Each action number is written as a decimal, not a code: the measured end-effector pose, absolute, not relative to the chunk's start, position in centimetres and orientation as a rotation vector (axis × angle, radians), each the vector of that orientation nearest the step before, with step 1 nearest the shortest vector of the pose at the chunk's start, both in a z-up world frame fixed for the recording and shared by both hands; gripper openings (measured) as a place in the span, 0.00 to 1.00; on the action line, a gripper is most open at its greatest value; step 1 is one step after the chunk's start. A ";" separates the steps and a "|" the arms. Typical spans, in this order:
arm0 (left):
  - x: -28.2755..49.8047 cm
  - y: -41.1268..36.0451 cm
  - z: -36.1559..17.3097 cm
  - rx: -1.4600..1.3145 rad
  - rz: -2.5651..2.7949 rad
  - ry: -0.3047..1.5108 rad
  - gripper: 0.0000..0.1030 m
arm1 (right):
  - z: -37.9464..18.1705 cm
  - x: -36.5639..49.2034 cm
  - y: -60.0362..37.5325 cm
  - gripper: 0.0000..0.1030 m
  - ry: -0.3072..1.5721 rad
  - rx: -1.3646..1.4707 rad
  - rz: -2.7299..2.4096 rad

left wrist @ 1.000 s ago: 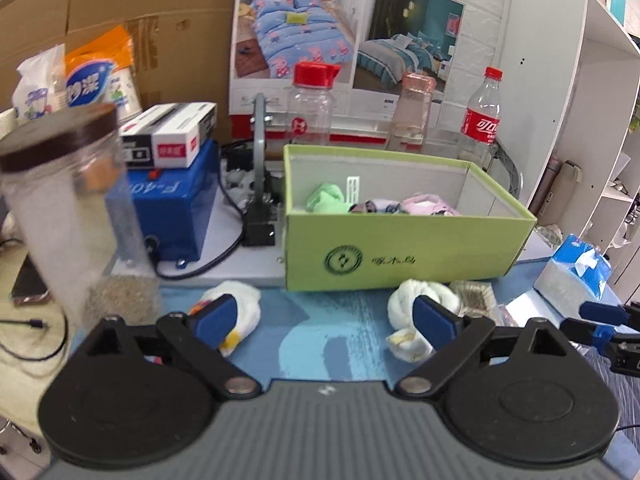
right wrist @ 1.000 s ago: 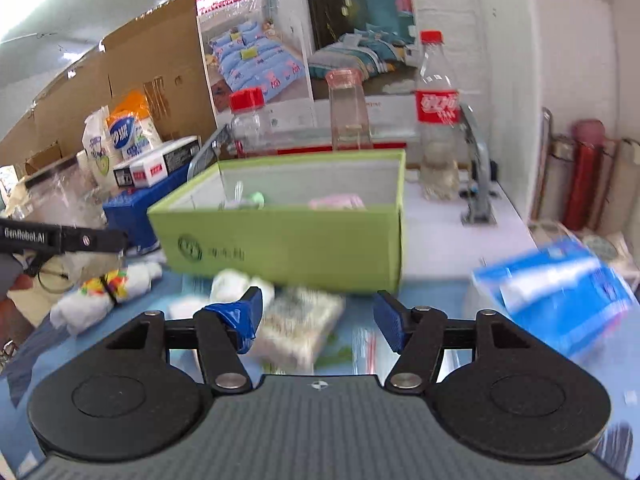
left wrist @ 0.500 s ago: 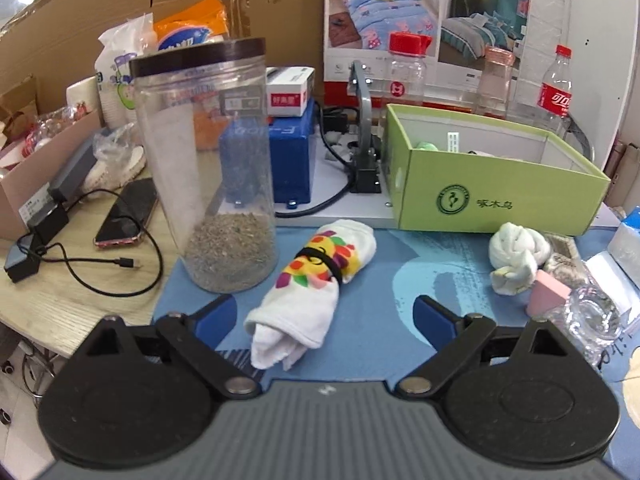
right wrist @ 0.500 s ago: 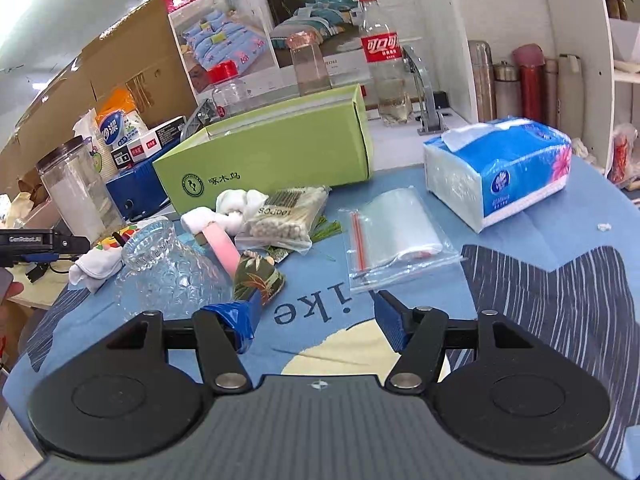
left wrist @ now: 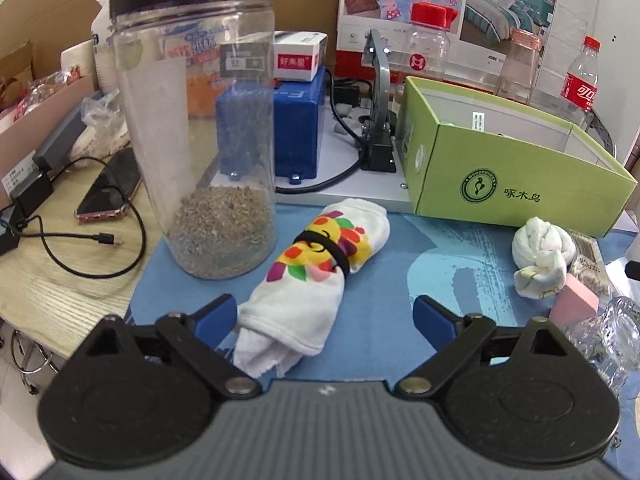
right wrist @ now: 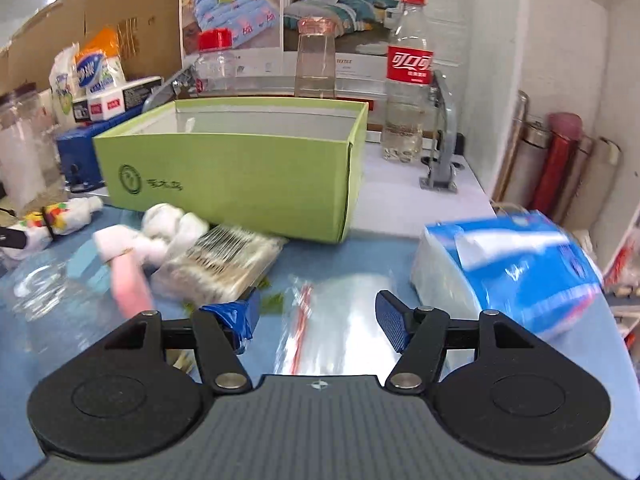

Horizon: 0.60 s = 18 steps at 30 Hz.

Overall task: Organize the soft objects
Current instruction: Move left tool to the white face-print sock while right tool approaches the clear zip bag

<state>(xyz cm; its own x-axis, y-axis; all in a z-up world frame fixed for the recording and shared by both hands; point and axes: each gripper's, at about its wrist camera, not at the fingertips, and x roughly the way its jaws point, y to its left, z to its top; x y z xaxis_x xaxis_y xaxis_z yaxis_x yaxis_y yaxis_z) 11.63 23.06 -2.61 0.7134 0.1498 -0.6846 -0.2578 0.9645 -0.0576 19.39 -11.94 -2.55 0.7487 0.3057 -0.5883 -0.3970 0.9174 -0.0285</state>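
1. The landmark is the green box (left wrist: 516, 184), open-topped at the back of the blue mat (left wrist: 384, 276).
2. The left gripper (left wrist: 324, 316) has its jaws spread wide. The near end of the rolled sock (left wrist: 316, 276), white with coloured patches and a black band, lies between the fingers. The pads do not press on it.
3. That rolled sock lies on the mat in front of the box's left corner, just beside the tall clear jar (left wrist: 200, 128) of grain.
4. A knotted white sock (left wrist: 540, 252) lies in front of the box's front wall, touching a pink block (left wrist: 576, 300).
5. Only the left view shows the phone (left wrist: 110, 192) and cable on the wooden tabletop, well left of the box.
6. The right gripper (right wrist: 316, 316) stands partly open with nothing clamped; a clear zip bag (right wrist: 340, 320) lies on the mat beneath the gap.
7. Only the right view shows the blue tissue pack (right wrist: 512, 272), right of the box (right wrist: 240, 176), and the packet of cotton swabs (right wrist: 224, 260) against its front. This view is motion-blurred.
8. The inside of the box is mostly hidden in both views.
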 end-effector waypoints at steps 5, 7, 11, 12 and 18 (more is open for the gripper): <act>12.1 23.7 -2.7 -0.152 0.252 0.745 0.91 | -4.1 24.0 -10.0 0.48 0.669 -0.259 0.378; 12.3 23.9 -2.8 -0.160 0.259 0.751 0.91 | -4.6 25.0 -9.7 0.48 0.684 -0.263 0.387; 12.5 24.1 -2.9 -0.194 0.242 0.761 0.91 | -5.0 25.4 -9.1 0.49 0.710 -0.277 0.402; 12.5 24.1 -2.9 -0.203 0.236 0.761 0.91 | -4.8 25.3 -9.1 0.49 0.726 -0.264 0.419; 11.6 23.7 -2.4 -0.202 0.224 0.744 0.91 | -4.6 22.9 -10.6 0.52 0.793 -0.170 0.489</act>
